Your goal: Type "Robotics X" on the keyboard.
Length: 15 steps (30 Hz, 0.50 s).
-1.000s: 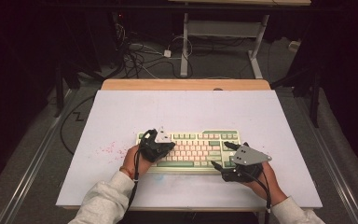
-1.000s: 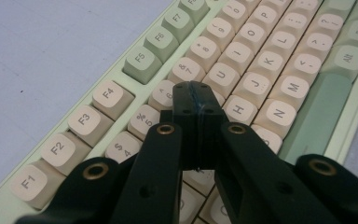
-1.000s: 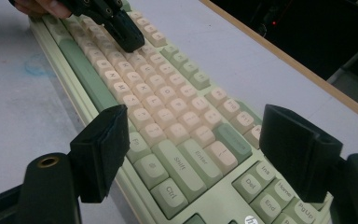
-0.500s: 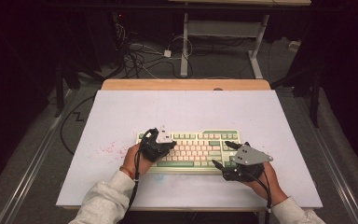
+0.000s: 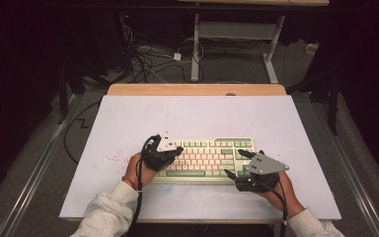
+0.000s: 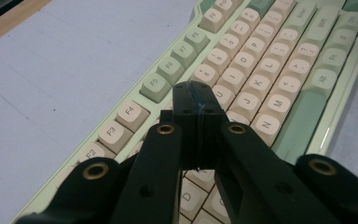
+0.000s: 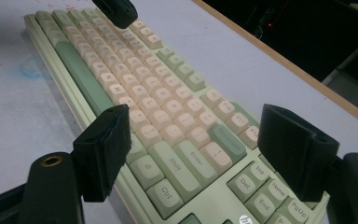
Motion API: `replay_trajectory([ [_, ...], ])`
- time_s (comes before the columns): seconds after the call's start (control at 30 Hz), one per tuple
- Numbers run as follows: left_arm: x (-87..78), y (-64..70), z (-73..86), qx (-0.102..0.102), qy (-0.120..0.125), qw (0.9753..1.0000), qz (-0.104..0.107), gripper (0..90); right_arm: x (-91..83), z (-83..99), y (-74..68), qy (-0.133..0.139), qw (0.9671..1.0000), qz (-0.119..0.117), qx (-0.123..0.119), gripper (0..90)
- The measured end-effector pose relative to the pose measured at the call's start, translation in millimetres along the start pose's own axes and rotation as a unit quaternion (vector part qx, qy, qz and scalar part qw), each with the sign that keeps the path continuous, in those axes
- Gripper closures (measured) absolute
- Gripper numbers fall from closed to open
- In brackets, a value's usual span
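Observation:
A pale green keyboard (image 5: 205,158) with cream and green keys lies on the white table top, near the front middle. My left gripper (image 5: 176,150) hovers over the keyboard's left end. In the left gripper view that gripper (image 6: 196,100) is shut with nothing between its jaws, tips above the letter keys of the keyboard (image 6: 261,70). My right gripper (image 5: 236,164) sits at the keyboard's right end. In the right gripper view it (image 7: 200,140) stands open, one jaw on each side of the Enter and Shift area of the keyboard (image 7: 121,70).
The white sheet (image 5: 187,118) covers the table, with a wooden strip (image 5: 197,89) along the far edge. Pink specks (image 5: 113,158) mark the sheet left of the keyboard. Cables (image 5: 148,54) and desk legs (image 5: 195,44) lie on the floor beyond.

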<state>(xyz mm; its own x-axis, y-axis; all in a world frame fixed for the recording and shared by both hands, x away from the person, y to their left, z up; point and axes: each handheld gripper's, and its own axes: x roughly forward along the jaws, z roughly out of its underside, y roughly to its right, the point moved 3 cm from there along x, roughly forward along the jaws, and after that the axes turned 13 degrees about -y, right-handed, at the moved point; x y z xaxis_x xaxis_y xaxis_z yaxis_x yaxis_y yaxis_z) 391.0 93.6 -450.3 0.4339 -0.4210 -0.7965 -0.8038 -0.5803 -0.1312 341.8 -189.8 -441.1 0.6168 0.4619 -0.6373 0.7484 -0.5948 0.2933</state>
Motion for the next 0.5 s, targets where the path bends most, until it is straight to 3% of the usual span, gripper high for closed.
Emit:
replay_trajectory([
  [0.3, -6.3, -1.2, 1.5, 0.005, 0.023, 0.9996, -0.015, 83.0, 0.7, -0.2, -0.6, 0.0, 1.0, -0.002, 0.003, 27.1],
  [0.5, -10.7, 0.7, 4.3, 0.014, 0.026, 0.9992, -0.028, 66.2, 0.2, -0.3, 0.4, 0.003, 0.9999, -0.002, 0.009, 27.7],
])
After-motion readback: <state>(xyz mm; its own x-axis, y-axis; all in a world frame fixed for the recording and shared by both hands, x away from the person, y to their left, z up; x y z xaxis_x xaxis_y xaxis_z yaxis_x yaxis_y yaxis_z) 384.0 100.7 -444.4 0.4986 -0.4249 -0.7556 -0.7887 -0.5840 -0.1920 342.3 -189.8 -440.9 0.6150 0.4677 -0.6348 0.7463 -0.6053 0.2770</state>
